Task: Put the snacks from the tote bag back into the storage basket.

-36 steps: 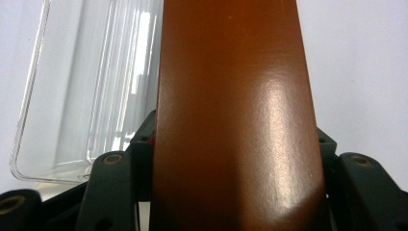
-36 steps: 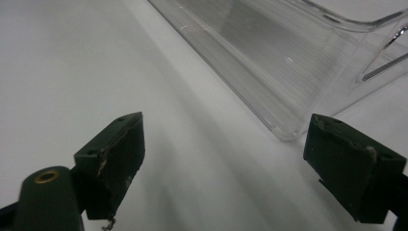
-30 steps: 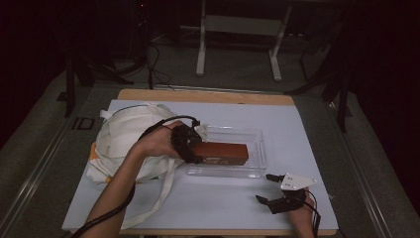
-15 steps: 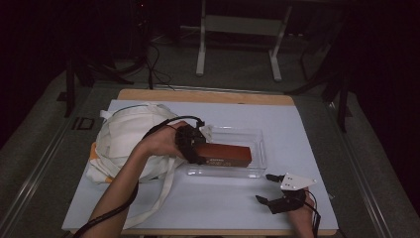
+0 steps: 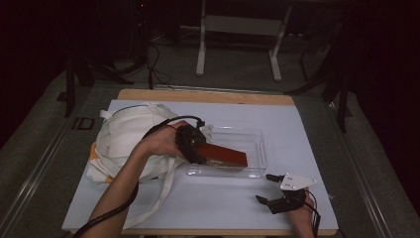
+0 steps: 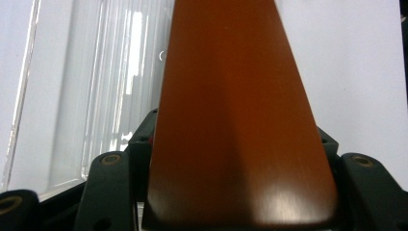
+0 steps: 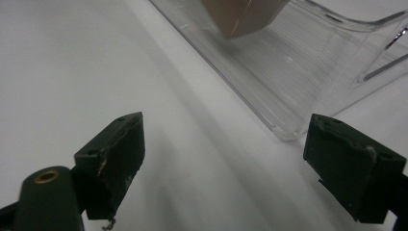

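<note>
Tilted lower (left gripper (image 5: pixel 194 145) clamped) brown box (image 5: pixel 222 155).

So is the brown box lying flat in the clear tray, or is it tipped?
Tipped. The left gripper holds one end of the brown box up, and the other end slants down into the clear tray.

A big brown block (image 6: pixel 235 120) is filling the middle of the frame, from bottom to top. The two black jaws are squeezing it at the bottom. A clear plastic tray (image 6: pixel 96 96) is lying at the left, on a white table (image 6: pixel 356 72).
</note>
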`<control>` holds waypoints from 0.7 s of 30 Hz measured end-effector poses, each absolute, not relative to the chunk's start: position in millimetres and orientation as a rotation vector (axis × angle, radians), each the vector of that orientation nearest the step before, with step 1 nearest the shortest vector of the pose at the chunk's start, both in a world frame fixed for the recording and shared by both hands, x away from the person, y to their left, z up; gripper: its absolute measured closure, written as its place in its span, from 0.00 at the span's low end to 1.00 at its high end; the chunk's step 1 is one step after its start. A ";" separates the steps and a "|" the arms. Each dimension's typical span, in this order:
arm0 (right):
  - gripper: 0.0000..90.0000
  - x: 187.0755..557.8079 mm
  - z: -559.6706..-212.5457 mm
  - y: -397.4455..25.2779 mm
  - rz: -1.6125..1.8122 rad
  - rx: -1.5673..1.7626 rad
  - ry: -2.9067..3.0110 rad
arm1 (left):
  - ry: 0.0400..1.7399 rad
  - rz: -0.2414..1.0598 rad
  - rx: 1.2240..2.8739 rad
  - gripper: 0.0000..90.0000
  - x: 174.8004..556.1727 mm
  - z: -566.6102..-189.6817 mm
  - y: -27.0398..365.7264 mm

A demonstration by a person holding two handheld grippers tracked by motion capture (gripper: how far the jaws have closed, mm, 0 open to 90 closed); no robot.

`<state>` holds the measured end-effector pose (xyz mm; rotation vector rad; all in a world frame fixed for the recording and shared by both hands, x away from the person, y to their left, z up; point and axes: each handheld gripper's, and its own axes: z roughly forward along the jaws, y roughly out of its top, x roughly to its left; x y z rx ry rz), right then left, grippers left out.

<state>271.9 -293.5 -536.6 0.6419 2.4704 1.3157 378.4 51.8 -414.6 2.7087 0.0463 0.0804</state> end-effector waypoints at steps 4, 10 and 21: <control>0.16 271.9 -536.6 -293.5 1.316 0.640 2.470 | 0.044 0.081 2.698 0.47 378.7 -414.7 51.1; 0.16 271.9 -536.6 -293.4 1.315 0.641 2.471 | 0.040 0.077 2.679 0.46 379.4 -413.8 50.6; 0.16 271.8 -536.7 -293.3 1.313 0.642 2.471 | -0.018 0.091 2.654 0.48 377.5 -412.8 51.0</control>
